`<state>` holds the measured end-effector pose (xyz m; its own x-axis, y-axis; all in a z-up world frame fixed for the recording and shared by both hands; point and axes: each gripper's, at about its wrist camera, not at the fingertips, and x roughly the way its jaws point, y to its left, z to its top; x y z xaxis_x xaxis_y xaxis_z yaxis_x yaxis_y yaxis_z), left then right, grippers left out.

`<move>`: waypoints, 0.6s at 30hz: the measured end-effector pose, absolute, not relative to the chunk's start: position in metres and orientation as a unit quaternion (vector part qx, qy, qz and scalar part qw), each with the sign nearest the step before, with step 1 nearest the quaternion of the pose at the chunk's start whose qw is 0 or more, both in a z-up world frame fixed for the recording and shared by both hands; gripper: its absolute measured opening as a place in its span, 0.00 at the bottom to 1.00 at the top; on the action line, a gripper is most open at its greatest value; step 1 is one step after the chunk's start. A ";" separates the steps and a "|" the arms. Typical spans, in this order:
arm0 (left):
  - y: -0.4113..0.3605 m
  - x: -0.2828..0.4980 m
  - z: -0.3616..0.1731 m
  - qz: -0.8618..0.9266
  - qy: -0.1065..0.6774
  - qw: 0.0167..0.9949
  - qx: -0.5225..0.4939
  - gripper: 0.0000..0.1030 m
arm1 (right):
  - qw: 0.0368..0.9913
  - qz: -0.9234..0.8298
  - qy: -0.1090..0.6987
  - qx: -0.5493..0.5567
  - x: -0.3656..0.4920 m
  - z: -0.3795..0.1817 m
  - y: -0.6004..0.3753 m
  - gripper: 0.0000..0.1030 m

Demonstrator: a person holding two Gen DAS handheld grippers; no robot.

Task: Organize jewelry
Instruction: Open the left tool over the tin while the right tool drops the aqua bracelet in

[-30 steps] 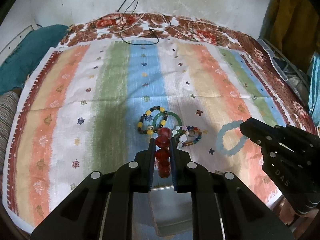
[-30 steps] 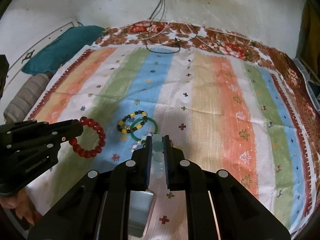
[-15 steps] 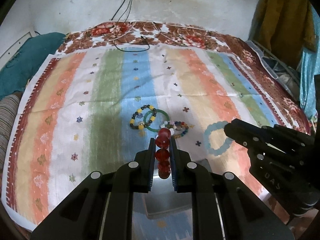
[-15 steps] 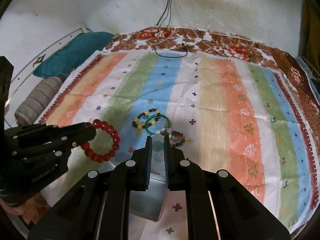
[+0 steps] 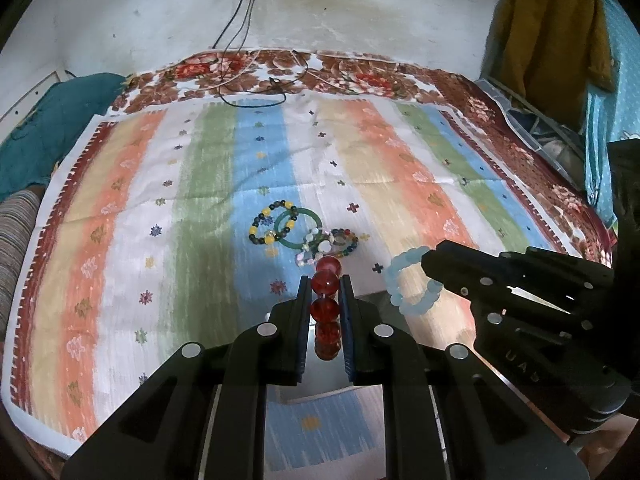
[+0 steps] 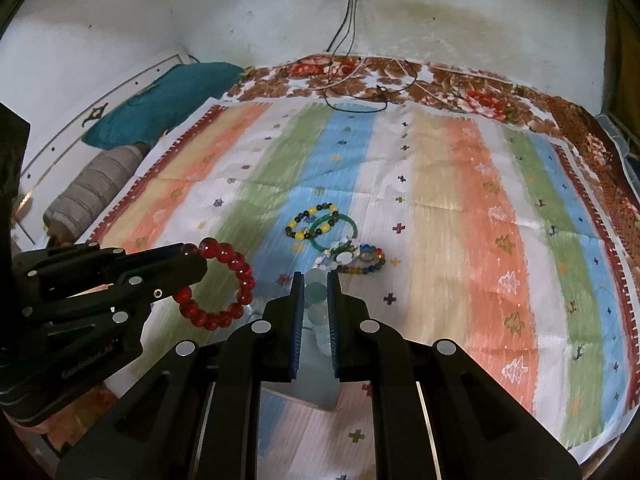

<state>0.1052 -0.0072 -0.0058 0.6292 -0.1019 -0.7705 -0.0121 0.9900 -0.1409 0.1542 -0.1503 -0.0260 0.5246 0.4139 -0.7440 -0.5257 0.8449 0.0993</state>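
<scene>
The striped cloth (image 5: 208, 184) on the bed now shows wider than a second ago, so both hands have pulled back from the jewelry pile (image 5: 304, 228) at centre frame. The left gripper (image 5: 325, 300) fingers clamp a red bead bracelet (image 6: 224, 284); the right gripper (image 6: 316, 304) fingers pinch a pale blue bracelet (image 5: 408, 284). Both pieces seem lifted away for sorting. Open cloth lies all round.

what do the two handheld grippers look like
Both the left gripper and the right gripper are matte black plastic, with angular branching frames studded with round silver fasteners. Their fingers carry dark blue ribbed pads. Faint embossed lettering marks the bodies. No cables or sleeves show.
</scene>
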 end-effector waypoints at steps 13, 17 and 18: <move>-0.008 0.097 -0.009 -0.002 0.432 0.900 -0.055 0.25 | 0.861 0.278 0.423 -0.061 0.145 -0.034 -0.152 0.16; 0.004 0.102 -0.010 0.013 0.438 0.896 -0.069 0.30 | 0.866 0.261 0.424 -0.050 0.154 -0.036 -0.159 0.45; 0.007 0.103 -0.010 0.015 0.438 0.896 -0.073 0.32 | 0.866 0.257 0.426 -0.050 0.156 -0.036 -0.159 0.45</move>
<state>0.1028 0.0069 -0.0097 0.6163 -0.0371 -0.7866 -0.0904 0.9889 -0.1175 0.1561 -0.1594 -0.0363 0.5053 0.4025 -0.7634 -0.4874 0.8631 0.1324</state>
